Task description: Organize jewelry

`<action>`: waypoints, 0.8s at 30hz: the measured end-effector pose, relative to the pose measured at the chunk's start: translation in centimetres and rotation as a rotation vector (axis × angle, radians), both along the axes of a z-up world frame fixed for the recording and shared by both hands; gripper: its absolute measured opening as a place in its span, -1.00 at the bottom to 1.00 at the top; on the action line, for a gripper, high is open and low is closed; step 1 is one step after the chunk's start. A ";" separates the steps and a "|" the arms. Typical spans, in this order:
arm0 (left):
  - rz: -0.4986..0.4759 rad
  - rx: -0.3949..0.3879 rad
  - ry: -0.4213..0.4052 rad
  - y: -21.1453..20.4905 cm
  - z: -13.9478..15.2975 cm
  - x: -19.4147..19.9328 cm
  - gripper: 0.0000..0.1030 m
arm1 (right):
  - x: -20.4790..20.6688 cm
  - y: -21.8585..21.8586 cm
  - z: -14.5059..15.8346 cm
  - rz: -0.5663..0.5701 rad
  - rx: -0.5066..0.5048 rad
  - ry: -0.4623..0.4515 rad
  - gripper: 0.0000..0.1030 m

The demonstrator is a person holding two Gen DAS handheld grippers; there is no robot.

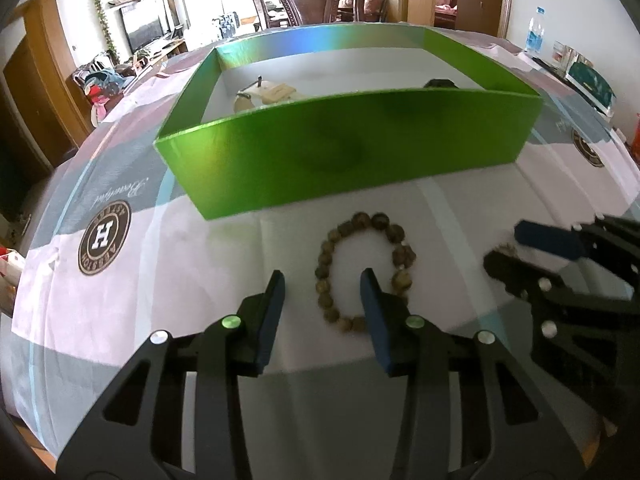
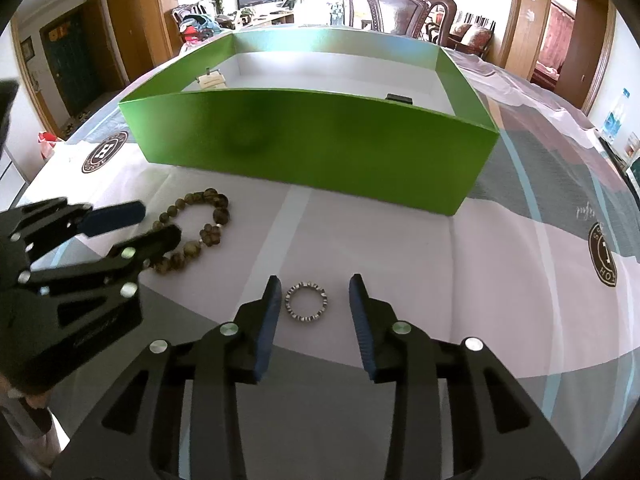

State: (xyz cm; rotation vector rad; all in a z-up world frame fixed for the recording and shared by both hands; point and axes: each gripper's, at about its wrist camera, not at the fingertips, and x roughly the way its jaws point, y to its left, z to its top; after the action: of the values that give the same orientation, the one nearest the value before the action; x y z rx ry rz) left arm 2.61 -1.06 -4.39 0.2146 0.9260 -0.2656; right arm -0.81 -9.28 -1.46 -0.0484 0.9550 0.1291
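Right wrist view | green box [image 2: 320, 136] already holds a few pieces | I straddle ring [image 2: 306, 307] with right gripper [image 2: 312, 304] apart | left gripper [image 1: 322, 300] apart over bead bracelet [image 1: 364, 268], both pieces outside the box

Left gripper [image 1: 323, 280] and right gripper [image 2: 312, 285] alike — matte black skeletal frames with triangular cut-outs, round silver screw heads, blue ribbed pads [image 2: 267, 320] lining each finger's inner face.

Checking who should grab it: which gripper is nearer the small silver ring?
Right. The right gripper is open with the silver ring lying between its fingers on the cloth. The left gripper is off to the ring's left, over the beaded bracelet.
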 end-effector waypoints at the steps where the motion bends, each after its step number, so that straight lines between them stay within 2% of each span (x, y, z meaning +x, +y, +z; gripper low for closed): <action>1: -0.003 0.000 0.004 0.1 0.0 -0.5 -0.21 | 0.0 0.0 0.0 -0.001 0.001 0.000 -0.28; 7: -0.005 0.012 0.005 0.2 0.1 -2.1 -0.21 | -0.3 0.0 -0.1 0.004 0.001 -0.006 -0.19; 18: 0.056 -0.059 0.029 0.9 0.0 0.1 -0.20 | 0.0 0.1 -0.2 0.005 -0.002 -0.013 -0.05; 24: 0.056 -0.054 0.009 0.9 -0.2 0.5 -0.20 | 0.2 0.2 -0.3 0.006 -0.003 -0.021 -0.02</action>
State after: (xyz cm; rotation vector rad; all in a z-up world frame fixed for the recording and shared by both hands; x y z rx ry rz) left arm 3.10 -0.20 -4.55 0.1379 0.9312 -0.2395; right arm -0.64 -9.09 -1.71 -0.0551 0.9343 0.1321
